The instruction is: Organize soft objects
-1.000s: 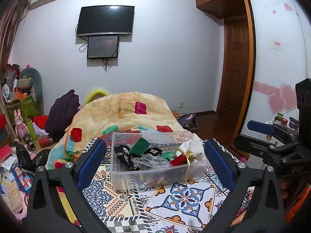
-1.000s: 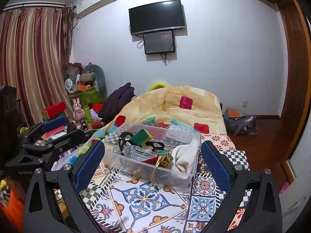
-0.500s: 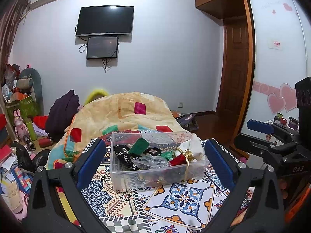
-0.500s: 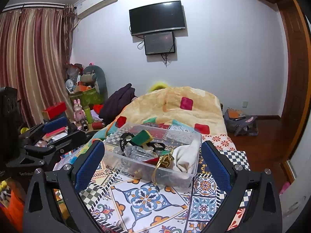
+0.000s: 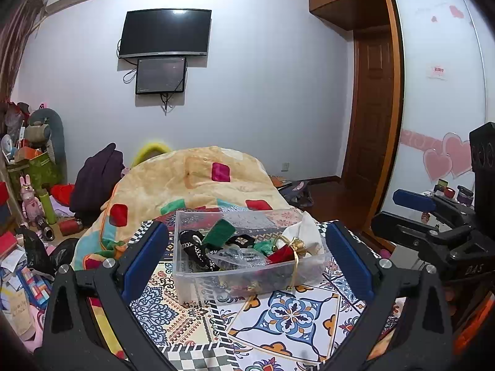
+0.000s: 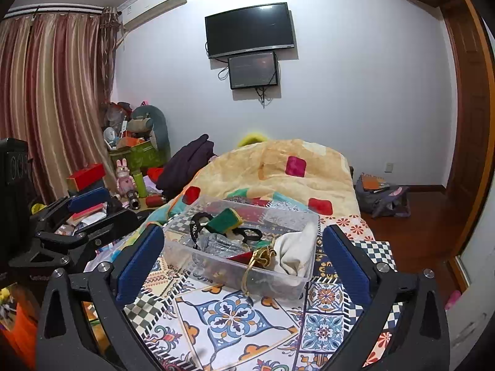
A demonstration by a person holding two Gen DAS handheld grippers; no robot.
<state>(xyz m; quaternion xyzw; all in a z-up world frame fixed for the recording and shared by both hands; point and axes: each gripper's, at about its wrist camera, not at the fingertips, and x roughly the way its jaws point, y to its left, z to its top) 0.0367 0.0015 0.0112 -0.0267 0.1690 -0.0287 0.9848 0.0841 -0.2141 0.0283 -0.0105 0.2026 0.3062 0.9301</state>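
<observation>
Two grippers, left [image 5: 247, 259] and right [image 6: 243, 255], we log with jaws spread wide, gripping nothing. One clear bin [image 5: 198, 281] sits mid-bed on the patterned cloth [image 5: 294, 318], holding white cloth [image 6: 294, 252], green sponge [image 6: 224, 219], black straps.

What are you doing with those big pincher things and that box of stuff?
A person holds two tongs over a patterned cloth. Both the left tongs and the right tongs are wide open, empty, and pointed at a clear plastic bin. The bin holds soft things: a white cloth, a green sponge, a black strap and a gold ribbon that hangs over its front wall. Nothing has been picked up.
</observation>
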